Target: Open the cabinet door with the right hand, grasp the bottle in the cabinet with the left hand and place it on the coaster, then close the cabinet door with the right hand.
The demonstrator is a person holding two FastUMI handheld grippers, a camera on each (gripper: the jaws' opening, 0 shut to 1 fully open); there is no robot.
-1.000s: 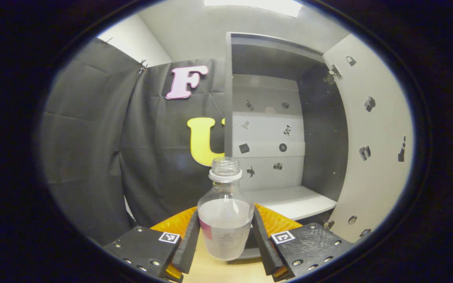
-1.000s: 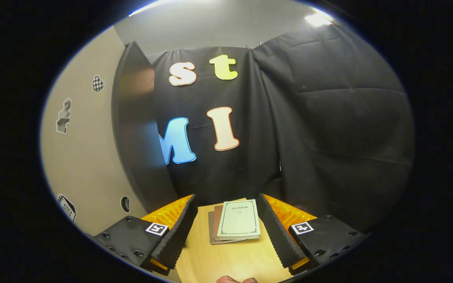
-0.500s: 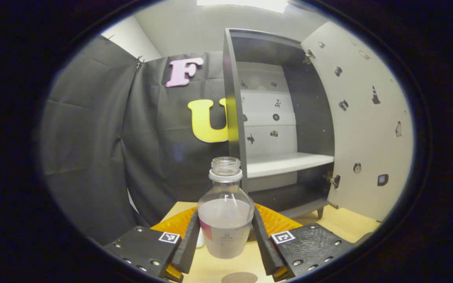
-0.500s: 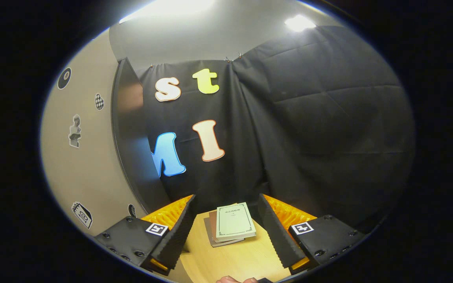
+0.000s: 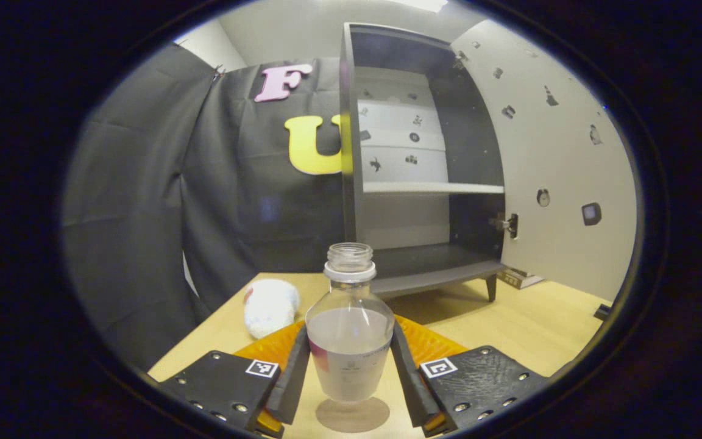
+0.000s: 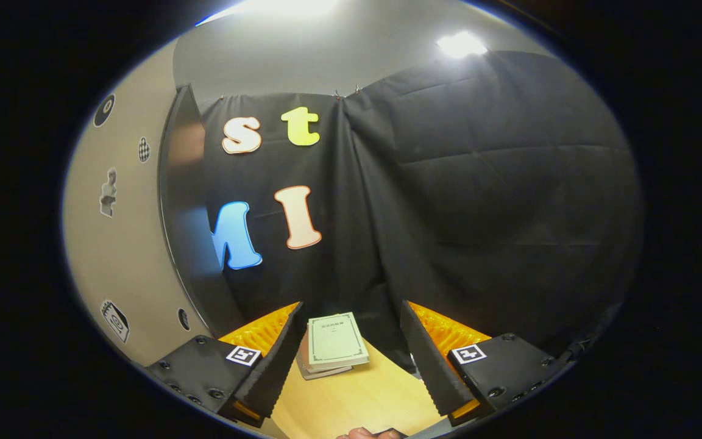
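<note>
Left gripper (image 5: 350, 372): both fingers pressed against the sides of the bottle (image 5: 350, 341), which stands upright between them, uncapped and partly filled with a cloudy liquid. Coaster (image 5: 352, 414): a round brown disc on the pale wooden worktop (image 5: 546, 323), directly under the bottle's base; whether the two touch cannot be told. Cabinet (image 5: 415, 152): dark, on short legs, standing on the worktop beyond the bottle, with a white shelf (image 5: 433, 188) across its middle. Cabinet door (image 5: 549, 152): swung wide open to the right, pale, dotted with small stickers. White soft object (image 5: 270, 306): on the worktop, left of the bottle. Right gripper (image 6: 351, 360): fingers spread wide apart, holding nothing, above the worktop. Stacked books (image 6: 331, 344): on the worktop beyond those fingers, near the black cloth.
</note>
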